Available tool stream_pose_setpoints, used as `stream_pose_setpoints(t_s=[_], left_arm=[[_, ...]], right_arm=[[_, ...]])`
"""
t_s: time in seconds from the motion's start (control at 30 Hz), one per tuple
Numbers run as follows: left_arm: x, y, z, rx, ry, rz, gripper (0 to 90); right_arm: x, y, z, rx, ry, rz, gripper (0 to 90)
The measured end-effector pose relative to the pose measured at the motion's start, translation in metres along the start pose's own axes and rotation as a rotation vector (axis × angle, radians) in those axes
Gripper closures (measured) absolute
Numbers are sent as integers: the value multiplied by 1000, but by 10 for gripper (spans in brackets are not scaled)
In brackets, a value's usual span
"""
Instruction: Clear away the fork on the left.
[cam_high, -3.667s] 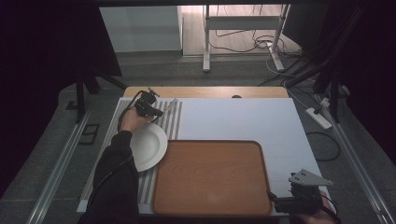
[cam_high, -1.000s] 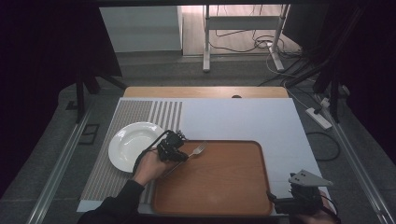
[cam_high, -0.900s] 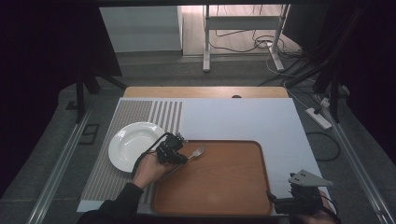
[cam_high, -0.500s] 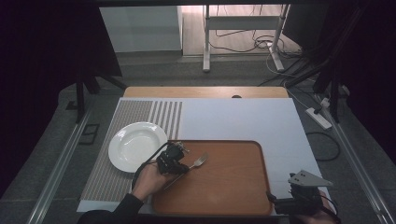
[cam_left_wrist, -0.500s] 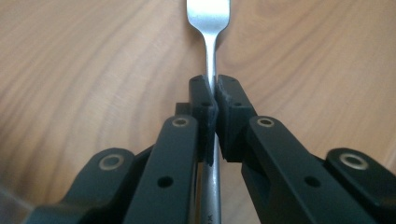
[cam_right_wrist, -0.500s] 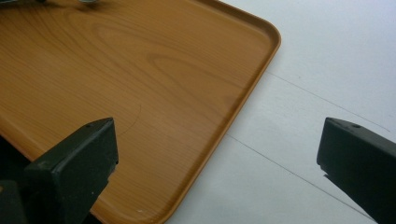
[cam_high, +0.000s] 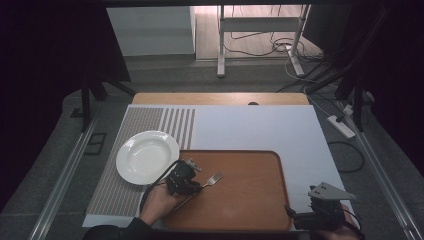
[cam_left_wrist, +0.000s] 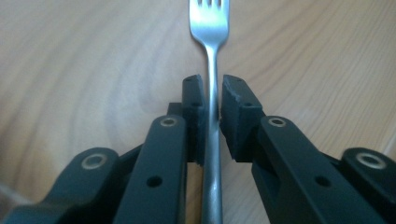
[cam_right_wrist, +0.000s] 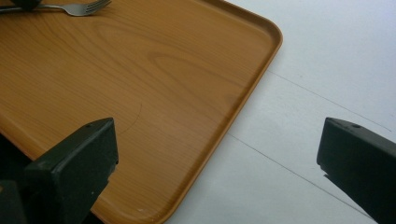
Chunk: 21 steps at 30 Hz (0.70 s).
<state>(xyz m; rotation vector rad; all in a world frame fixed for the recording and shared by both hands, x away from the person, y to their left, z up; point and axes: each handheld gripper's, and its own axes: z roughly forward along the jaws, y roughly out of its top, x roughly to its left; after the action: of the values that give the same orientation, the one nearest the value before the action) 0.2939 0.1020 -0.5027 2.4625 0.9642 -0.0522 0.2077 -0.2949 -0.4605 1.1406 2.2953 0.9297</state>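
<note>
A: High view first. The left tool (cam_high: 192, 186) sits low over the wooden tray (cam_high: 250, 200) near its left edge, and the fork (cam_high: 209, 182) lies on the tray with its tines aimed up and right. The white plate (cam_high: 147, 156) rests just beside it on the striped mat (cam_high: 130, 165) of the worktop (cam_high: 260, 130).

B: The right tool (cam_high: 320, 215)?

A: Parked at the tray's near right corner, well apart.

B: Left gripper view?

A: The fork's handle (cam_left_wrist: 212, 121) runs between the pads (cam_left_wrist: 236, 116). The jaws have just been opening; a thin gap shows on each side, so the handle looks released.

B: Risk?

A: Pulling back crooked, I think. A pad could snag the handle and drag the fork toward the rim or the plate.

B: Right gripper view?

A: Its jaws stand wide over the tray edge (cam_right_wrist: 243, 102), holding nothing; the fork (cam_right_wrist: 79, 8) lies far off. Nothing blocks it.
</note>
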Motion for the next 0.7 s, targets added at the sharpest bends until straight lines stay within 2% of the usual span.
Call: stream_pose_setpoints(t_s=[0.1, 0.13, 0.27, 0.4, 0.7], left_arm=[[-2, 4, -2, -28, -29, 7, 891], [-4, 5, -1, -30, -41, 16, 894], [-10, 10, 11, 8, -50, 51, 895], [-10, 11, 18, 36, -33, 75, 895], [2, 6, 12, 40, 10, 53, 895]], right_arm=[[0, 0, 0, 1, 2, -2, 0], [0, 0, 0, 1, 1, -3, 0], [1, 0, 0, 3, 1, -6, 0], [1, 0, 0, 2, 2, -6, 0], [1, 0, 1, 6, 1, -6, 0]])
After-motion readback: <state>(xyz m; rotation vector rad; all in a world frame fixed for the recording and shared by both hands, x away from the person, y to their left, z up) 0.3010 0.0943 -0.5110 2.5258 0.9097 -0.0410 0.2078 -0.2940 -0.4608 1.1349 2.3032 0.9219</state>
